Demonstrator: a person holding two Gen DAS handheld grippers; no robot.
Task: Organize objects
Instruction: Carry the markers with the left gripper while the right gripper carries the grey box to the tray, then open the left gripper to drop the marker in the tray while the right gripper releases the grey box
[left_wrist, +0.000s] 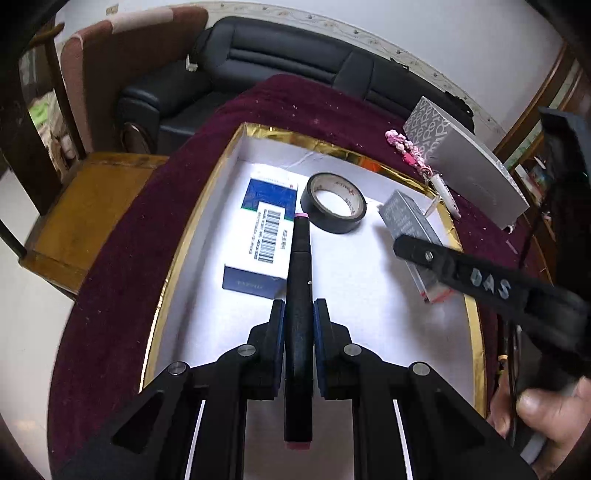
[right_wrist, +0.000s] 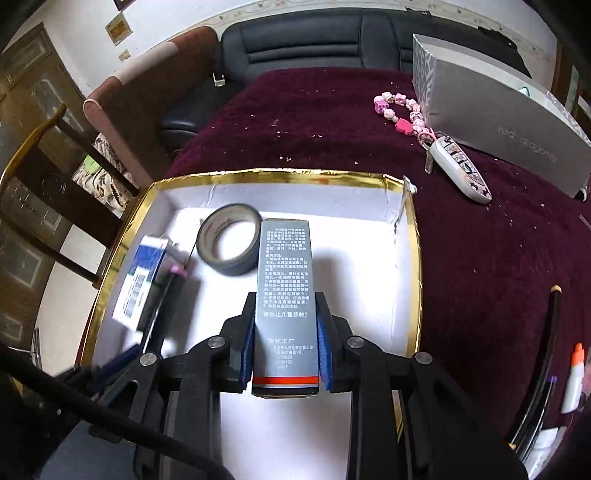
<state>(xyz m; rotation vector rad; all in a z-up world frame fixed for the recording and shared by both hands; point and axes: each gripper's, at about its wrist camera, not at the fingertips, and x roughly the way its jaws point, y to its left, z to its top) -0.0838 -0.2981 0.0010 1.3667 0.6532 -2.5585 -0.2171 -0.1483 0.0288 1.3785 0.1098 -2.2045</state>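
While the left gripper (left_wrist: 299, 314) is clamped on a slim black marker pen with pink end caps (left_wrist: 300, 280), holding it lengthwise over the white floor of a shallow gold-rimmed cardboard tray (left_wrist: 476, 332), the right gripper (right_wrist: 286, 332) is closed on a tall grey carton printed with white Chinese text and a red band (right_wrist: 284, 288), also above that tray.

Inside the tray, a blue-and-white medicine box with a barcode label (left_wrist: 264, 236) lies flat just left of the pen, close enough that the pen's tip overlaps its edge in the left wrist view. A roll of black adhesive tape with a pale core (left_wrist: 333, 202) lies flat beyond the pen tip, between the medicine box and the grey carton; from the right wrist it sits just behind and left of the carton's far end, near enough that I cannot tell whether they touch.

The tray rests on a dark maroon velvet tablecloth (right_wrist: 332, 122) speckled with pale crumbs. Off the tray's far right corner lie a pink beaded charm strap (right_wrist: 399, 110) joined to a white patterned key fob (right_wrist: 461, 173), and behind them a large silver-grey gift box (right_wrist: 498, 122). A black leather sofa (right_wrist: 314, 44) stands past the table.
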